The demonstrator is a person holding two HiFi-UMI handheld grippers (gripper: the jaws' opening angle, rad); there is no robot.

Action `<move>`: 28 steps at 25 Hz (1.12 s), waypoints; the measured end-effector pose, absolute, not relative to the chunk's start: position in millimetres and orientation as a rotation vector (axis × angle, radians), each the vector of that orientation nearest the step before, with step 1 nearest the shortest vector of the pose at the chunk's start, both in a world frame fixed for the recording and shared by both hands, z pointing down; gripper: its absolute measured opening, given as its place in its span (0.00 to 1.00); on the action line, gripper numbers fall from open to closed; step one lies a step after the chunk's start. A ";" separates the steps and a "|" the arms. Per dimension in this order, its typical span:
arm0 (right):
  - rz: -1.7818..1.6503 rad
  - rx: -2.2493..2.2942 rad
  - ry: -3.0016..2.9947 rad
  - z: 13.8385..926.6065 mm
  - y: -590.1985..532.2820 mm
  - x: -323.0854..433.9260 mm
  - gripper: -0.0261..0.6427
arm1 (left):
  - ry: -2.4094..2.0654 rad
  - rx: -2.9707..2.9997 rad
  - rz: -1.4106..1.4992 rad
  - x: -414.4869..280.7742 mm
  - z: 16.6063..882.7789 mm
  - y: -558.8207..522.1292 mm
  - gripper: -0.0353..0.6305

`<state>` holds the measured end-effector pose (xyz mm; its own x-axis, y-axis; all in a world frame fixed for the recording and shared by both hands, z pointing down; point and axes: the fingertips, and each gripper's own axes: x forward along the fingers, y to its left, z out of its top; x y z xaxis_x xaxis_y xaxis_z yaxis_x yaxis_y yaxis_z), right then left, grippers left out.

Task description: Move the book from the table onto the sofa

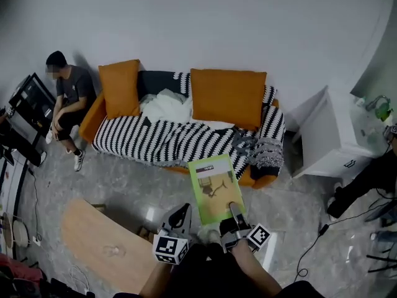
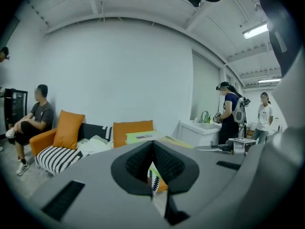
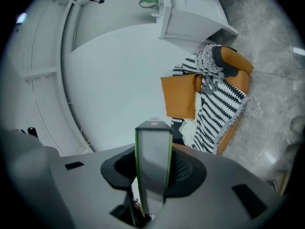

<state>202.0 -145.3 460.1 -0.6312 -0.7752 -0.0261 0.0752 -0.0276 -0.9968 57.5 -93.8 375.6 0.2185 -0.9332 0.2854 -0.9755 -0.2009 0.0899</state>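
A green-covered book (image 1: 214, 188) hangs flat in the air just in front of the sofa (image 1: 180, 138), over the floor. My right gripper (image 1: 236, 214) is shut on the book's near edge; in the right gripper view the book (image 3: 152, 168) stands edge-on between the jaws. My left gripper (image 1: 182, 214) is shut and holds nothing, beside the book's left. In the left gripper view the closed jaws meet, with the book (image 2: 145, 137) and the sofa (image 2: 62, 151) beyond them.
The wooden table (image 1: 105, 244) lies at lower left. A seated person (image 1: 68, 101) is at the sofa's left end. Two orange cushions (image 1: 228, 96), white cloth (image 1: 166, 106) and a striped blanket cover the seat. A white cabinet (image 1: 329, 135) stands right. Cables cross the floor (image 1: 310, 253).
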 end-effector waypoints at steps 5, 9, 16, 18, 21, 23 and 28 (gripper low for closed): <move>-1.677 -0.807 1.557 465.5 -164.1 211.1 0.26 | -1.717 2.328 0.276 60.6 378.5 -129.6 0.07; -1.631 -0.864 1.500 467.6 -176.2 207.3 0.26 | -1.650 2.393 0.277 51.9 377.6 -152.3 0.07; -1.559 -0.947 1.421 460.1 -206.4 193.7 0.26 | -1.540 2.457 0.274 27.9 371.2 -191.6 0.07; -1.542 -0.962 1.410 458.5 -217.3 192.2 0.26 | -1.517 2.463 0.276 23.2 373.3 -203.2 0.07; -1.507 -0.976 1.407 462.0 -218.7 192.7 0.26 | -1.494 2.480 0.267 19.9 380.7 -203.2 0.07; -1.489 -0.978 1.402 465.7 -220.9 191.7 0.26 | -1.484 2.491 0.264 18.2 387.3 -203.9 0.07; -1.478 -0.986 1.391 476.3 -250.9 193.2 0.26 | -1.463 2.493 0.271 20.3 399.1 -234.2 0.07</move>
